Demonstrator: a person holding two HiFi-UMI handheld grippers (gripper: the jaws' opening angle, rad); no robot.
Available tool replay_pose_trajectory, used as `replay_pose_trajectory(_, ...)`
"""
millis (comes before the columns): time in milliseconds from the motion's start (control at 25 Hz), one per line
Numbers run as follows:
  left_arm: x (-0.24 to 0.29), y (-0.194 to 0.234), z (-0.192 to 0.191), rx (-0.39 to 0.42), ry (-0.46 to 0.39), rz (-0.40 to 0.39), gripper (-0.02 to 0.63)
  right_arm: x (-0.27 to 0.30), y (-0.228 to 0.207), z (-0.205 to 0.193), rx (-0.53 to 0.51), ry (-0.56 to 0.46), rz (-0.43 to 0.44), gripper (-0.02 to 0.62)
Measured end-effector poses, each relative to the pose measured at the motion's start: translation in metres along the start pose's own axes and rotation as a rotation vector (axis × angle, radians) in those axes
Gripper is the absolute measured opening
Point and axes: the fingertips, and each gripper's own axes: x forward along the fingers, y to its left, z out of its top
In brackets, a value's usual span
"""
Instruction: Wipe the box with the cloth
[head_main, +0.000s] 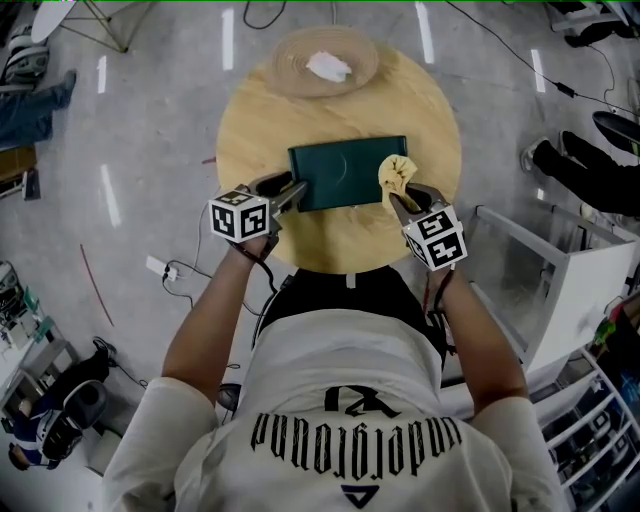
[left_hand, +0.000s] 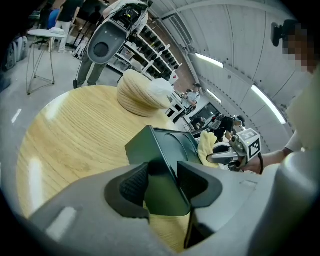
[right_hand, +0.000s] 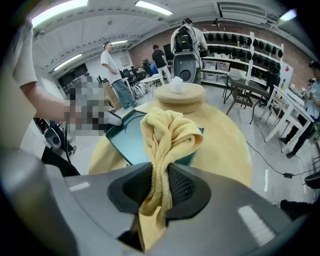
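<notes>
A dark green box (head_main: 345, 172) lies flat near the front of the round wooden table (head_main: 260, 120). My right gripper (head_main: 405, 198) is shut on a bunched yellow cloth (head_main: 397, 175), which rests on the box's right end. In the right gripper view the cloth (right_hand: 167, 135) rises from between the jaws, in front of the box (right_hand: 125, 140). My left gripper (head_main: 288, 190) is at the box's near left corner. In the left gripper view its jaws stand wide apart around that corner of the box (left_hand: 165, 145); the cloth (left_hand: 206, 147) shows beyond it.
A woven straw dish (head_main: 325, 62) with a crumpled white piece in it sits at the table's far edge. A white shelf unit (head_main: 560, 280) stands close on the right. People and chairs stand around the room; a cable and a plug (head_main: 160, 268) lie on the floor at left.
</notes>
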Motion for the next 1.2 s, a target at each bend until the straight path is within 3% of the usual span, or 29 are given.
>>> replay_pose_trajectory(280, 0.002, -0.005, -0.002, 0.017, 0.022, -0.006, 0.196, -0.002, -0.016, 0.007, -0.046, 0.013, -0.012, 0.081)
replay_pose_trajectory(760, 0.001, -0.013, -0.002, 0.027, 0.023, -0.009, 0.200, 0.019, -0.062, 0.075, -0.121, -0.018, -0.071, 0.083)
replay_pose_trajectory(960, 0.000, -0.016, -0.003, 0.030, 0.026, -0.013, 0.202, 0.025, -0.037, 0.080, -0.136, -0.031, -0.029, 0.081)
replay_pose_trajectory(1200, 0.001, -0.019, -0.004, 0.038, 0.026, -0.011, 0.202, 0.060, 0.046, 0.115, -0.234, -0.042, 0.100, 0.080)
